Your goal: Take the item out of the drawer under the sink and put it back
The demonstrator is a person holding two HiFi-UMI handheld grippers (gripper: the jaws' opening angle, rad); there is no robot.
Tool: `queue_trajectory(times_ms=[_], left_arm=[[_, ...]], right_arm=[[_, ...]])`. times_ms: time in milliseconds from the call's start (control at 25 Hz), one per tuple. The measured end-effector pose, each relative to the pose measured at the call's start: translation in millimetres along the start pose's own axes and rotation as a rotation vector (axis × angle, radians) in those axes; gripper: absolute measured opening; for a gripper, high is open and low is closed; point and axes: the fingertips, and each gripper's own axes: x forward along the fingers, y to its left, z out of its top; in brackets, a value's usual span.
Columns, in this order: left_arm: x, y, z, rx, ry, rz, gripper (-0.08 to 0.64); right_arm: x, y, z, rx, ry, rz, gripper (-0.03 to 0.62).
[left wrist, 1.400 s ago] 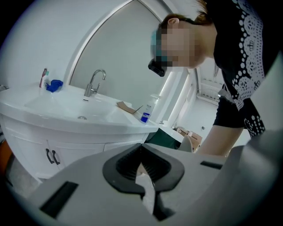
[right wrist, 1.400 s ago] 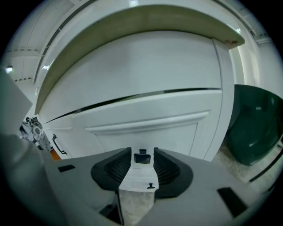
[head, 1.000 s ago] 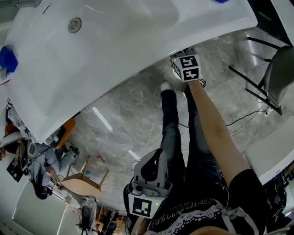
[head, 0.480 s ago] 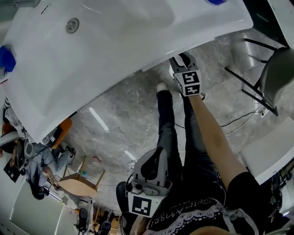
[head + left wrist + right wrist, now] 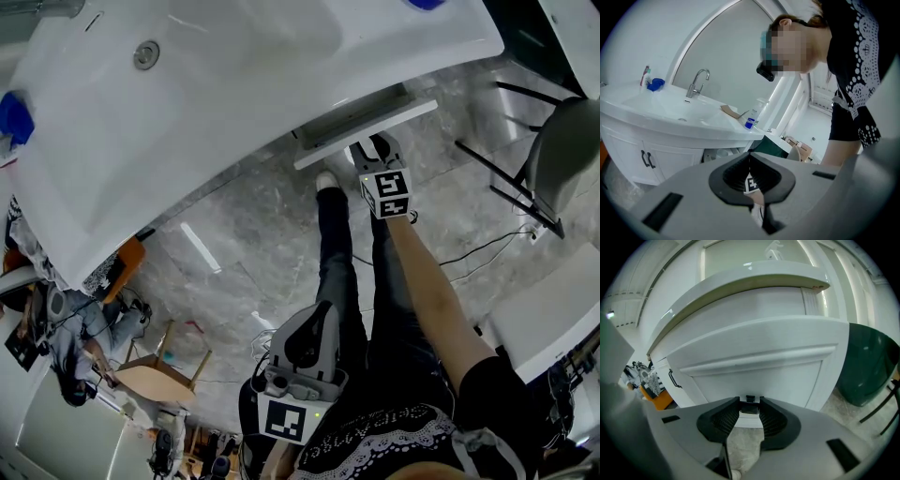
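Right gripper view, right hand-held gripper (image 5: 750, 404) pinching drawer handle (image 5: 750, 409), left hand-held gripper (image 5: 749, 157) pressed together

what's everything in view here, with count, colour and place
sink: one, white, top of the head view
faucet: one, chrome, at the sink's back
cup: one, blue, on the sink's rim
bottle: one, pale with blue, on the sink's other end
drawer: one, white, under the sink, partly open
drawer handle: one, dark, on the drawer front
chair: one, grey-green, beside the drawer
left gripper: one, grey, held low, jaws together, empty
right gripper: one, grey, clamped on the drawer handle
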Motion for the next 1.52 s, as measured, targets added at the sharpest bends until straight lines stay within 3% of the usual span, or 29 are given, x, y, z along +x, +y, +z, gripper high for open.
queue_trajectory(times_ms=[600, 1080, 1280, 1400, 1520], left_arm=[[-5.1, -9.3, -13.9, -0.007, -0.008, -0.002, 0.006], [-15.7, -3.9, -10.7, -0.03, -0.04, 0.045, 0.006], [-18.2, -4.9, 3.5, -0.015, -0.078, 0.036, 0.006], [-18.6, -3.5, 17.2, 0.009, -0.11, 0.037, 0.006], [-19.7, -7.4, 33.7, 0.046, -0.142, 0.034, 0.006]], right_arm=[[-19.1, -8.8, -14.5, 0.007, -0.03, -0.013, 0.132], [-15.4, -3.1, -13.7, -0.008, 0.001, -0.002, 0.133], [-33.7, -2.4, -3.4, -0.095, 0.062, -0.007, 0.132], [-66.4, -0.1, 20.5, -0.045, 0.0, -0.005, 0.03], [-106.6, 6.0, 54.6, -0.003, -0.061, 0.028, 0.018]])
